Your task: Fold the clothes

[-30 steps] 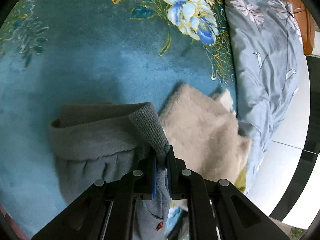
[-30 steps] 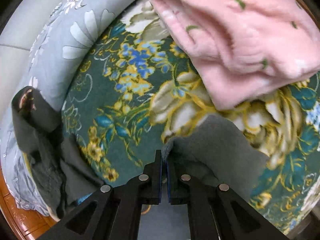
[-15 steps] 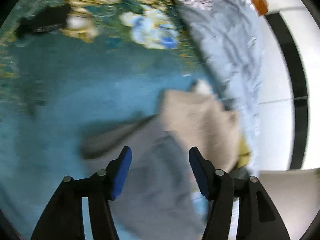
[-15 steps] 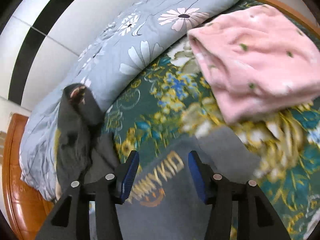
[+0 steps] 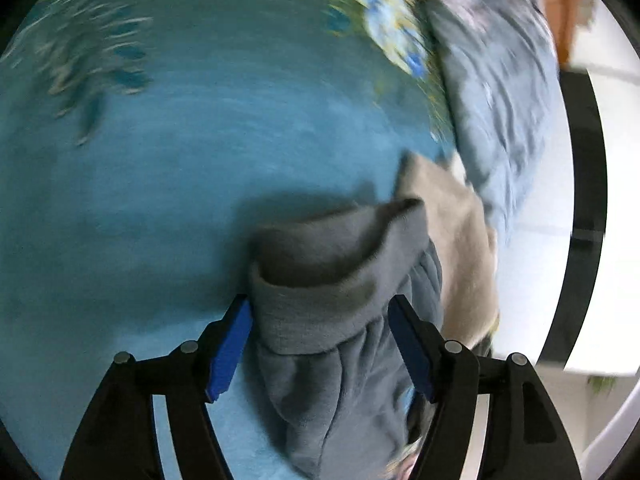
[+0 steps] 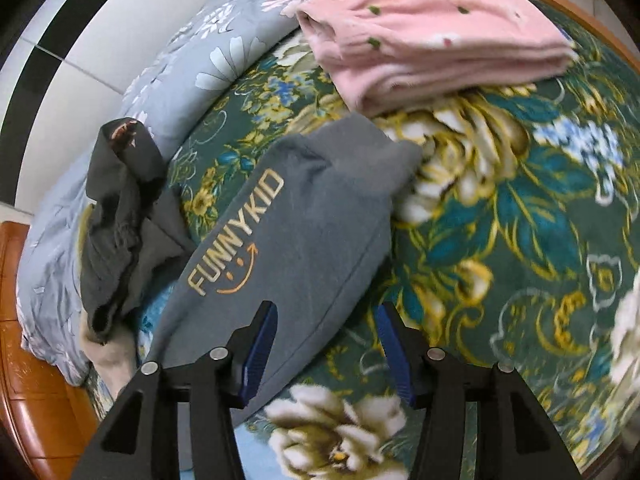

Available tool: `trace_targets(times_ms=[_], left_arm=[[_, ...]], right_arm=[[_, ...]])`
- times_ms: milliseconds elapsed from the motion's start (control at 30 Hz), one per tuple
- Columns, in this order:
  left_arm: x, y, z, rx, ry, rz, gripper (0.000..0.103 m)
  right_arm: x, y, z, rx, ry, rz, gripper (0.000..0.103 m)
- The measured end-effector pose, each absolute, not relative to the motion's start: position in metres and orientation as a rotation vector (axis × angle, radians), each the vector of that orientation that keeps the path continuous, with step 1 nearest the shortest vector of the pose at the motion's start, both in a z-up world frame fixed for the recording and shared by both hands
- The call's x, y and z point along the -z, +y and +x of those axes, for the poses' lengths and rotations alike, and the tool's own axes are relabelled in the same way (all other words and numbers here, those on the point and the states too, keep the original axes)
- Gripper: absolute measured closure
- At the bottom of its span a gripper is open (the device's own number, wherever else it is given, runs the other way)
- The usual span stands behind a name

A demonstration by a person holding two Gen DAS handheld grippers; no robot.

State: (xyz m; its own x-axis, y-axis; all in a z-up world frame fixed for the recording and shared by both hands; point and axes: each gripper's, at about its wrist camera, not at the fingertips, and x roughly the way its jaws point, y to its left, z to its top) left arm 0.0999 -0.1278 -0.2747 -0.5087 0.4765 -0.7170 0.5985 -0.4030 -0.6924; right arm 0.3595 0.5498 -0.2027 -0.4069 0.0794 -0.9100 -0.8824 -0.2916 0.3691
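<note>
Between both sets of just-opened jaws, left gripper [image 5: 320, 344] and right gripper [image 6: 326, 350] wide and empty, lies the released grey sweatshirt [image 6: 288, 240], partly folded. Beyond, pink clothes [image 6: 432, 36] look folded; dark clothes [image 6: 120, 216] remain.

Teal floral blanket [image 6: 500, 216] spread over the bed, blue-grey daisy-print quilt [image 6: 180, 76] bunched along its edge, orange wooden bed frame [image 6: 36, 392], white tiled floor with black stripe [image 5: 584, 184]
</note>
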Motion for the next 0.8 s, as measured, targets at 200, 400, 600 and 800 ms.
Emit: trace_targets(times_ms=[200, 400, 600, 800], left_arm=[[0.279, -0.120, 0.084, 2.117, 1.540, 1.596, 0.042], [0.269, -0.126, 0.082, 2.102, 1.541, 1.606, 0.084], [0.221, -0.140, 0.084, 2.225, 1.588, 1.558, 0.087], [0.200, -0.215, 0.112, 2.240, 1.446, 1.482, 0.087]], right_arm=[[0.197, 0.525, 0.355, -1.773, 1.209, -1.106, 0.047], [0.190, 0.502, 0.347, -1.771, 1.186, -1.118, 0.048], [0.185, 0.480, 0.339, -1.788, 1.187, -1.142, 0.048], [0.181, 0.471, 0.346, -1.817, 1.208, -1.134, 0.047]])
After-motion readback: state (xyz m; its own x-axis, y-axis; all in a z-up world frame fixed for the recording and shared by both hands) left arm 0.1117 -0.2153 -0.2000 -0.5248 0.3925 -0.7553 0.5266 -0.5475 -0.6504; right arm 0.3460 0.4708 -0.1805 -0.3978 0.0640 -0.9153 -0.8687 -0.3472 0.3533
